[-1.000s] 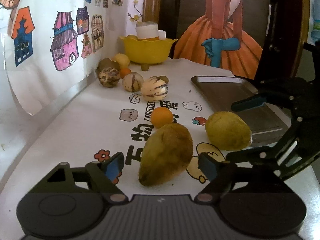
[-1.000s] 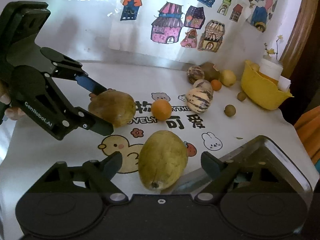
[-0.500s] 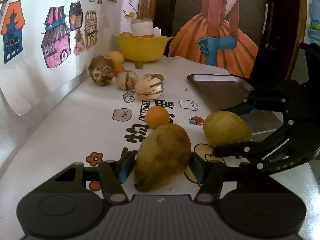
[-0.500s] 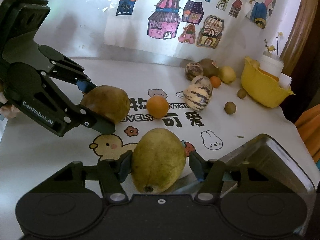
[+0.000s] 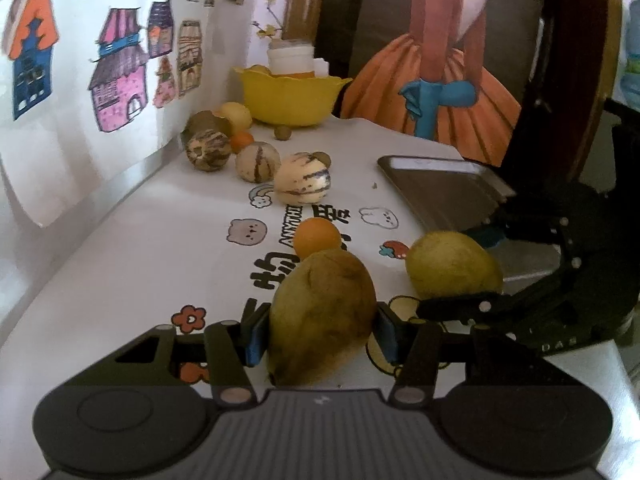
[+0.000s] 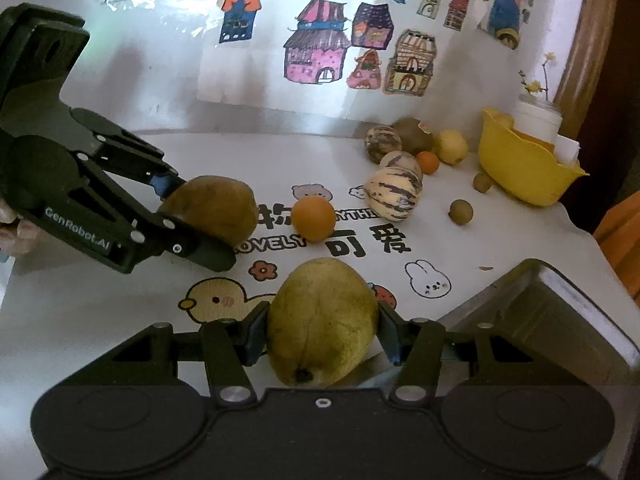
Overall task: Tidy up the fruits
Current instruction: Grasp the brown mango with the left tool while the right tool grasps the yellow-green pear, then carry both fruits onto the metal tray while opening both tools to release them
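Note:
A brownish mango (image 5: 322, 316) lies on the printed table mat (image 5: 160, 264) between the blue pads of my left gripper (image 5: 320, 332); the jaws are closing and both pads touch its sides. A yellow-green mango (image 6: 322, 328) sits between the pads of my right gripper (image 6: 320, 334), whose jaws are also closing against it. In the right wrist view the left gripper (image 6: 192, 220) clamps the brown mango (image 6: 216, 208) at the left. In the left wrist view the right gripper (image 5: 468, 270) encloses the green mango (image 5: 452, 266).
An orange (image 5: 318, 236) lies just beyond the mangoes. Striped melons (image 5: 303, 183) and several small fruits cluster further back by the wall. A yellow bowl (image 5: 288, 94) stands at the far end. A metal tray (image 5: 440, 188) lies at the right, its corner (image 6: 560, 320) close to the right gripper.
Both grippers' jaws have come together from wide apart until the pads meet the mangoes. The fruits and hands have stayed about where they were.

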Demonstrator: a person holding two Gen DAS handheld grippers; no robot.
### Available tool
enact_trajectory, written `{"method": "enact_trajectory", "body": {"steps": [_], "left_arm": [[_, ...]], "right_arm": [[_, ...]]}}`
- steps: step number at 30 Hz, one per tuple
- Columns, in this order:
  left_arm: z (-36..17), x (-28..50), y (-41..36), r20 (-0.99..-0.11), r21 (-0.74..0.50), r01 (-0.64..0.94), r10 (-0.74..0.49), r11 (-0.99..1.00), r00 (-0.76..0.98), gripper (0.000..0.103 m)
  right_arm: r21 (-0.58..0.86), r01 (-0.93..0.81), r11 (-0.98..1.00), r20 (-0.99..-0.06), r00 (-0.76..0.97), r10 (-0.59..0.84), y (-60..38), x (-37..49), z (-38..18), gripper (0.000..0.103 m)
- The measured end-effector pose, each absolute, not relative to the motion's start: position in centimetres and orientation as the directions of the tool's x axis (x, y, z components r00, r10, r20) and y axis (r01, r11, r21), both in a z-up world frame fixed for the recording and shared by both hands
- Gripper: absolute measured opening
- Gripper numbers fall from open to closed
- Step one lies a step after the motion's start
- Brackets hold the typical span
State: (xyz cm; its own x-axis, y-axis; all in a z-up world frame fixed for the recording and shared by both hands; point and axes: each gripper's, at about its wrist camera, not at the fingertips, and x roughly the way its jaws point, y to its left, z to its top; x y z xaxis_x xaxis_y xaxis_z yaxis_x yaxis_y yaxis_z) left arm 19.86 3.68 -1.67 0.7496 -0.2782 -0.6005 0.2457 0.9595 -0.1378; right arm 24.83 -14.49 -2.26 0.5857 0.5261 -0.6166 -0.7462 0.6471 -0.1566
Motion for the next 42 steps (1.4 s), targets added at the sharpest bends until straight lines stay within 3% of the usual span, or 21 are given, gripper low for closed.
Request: {"method": "enact_trajectory", "body": {"steps": [12,20,28,42], "left_arm": [[1.6,22.4,1.5,-0.562,-0.133,0.197,-0.238,0.971,0.792,0.057],[3.6,26.9,-3.7,-0.519,-0.157,0.284,-0.324,0.946,0.791,0.057],[2.6,32.5,-9.8,-0.523,-0.174,0.377,-0.410,0.910,0.747,0.057],[-1.5,38.8,-13.1,-0.565,-0.156,0.392,-0.408,0.906,0.718,0.057]], "right_arm": [[0.053,-0.618,0.784,-0.530,0.648,0.547,-19.9,26.7,1.7,0.057],[0.011,-0.430,0.903,-0.506,0.776,0.376,-27.2,29.7,3.6,0.057],[0.021,-0.255,0.967,-0.510,0.829,0.230,-32.9,34.4,2.1,0.057],[-0.047,-0.219,0.975,-0.554,0.818,0.157,-33.8,40.2,-2.4,0.057]]}}
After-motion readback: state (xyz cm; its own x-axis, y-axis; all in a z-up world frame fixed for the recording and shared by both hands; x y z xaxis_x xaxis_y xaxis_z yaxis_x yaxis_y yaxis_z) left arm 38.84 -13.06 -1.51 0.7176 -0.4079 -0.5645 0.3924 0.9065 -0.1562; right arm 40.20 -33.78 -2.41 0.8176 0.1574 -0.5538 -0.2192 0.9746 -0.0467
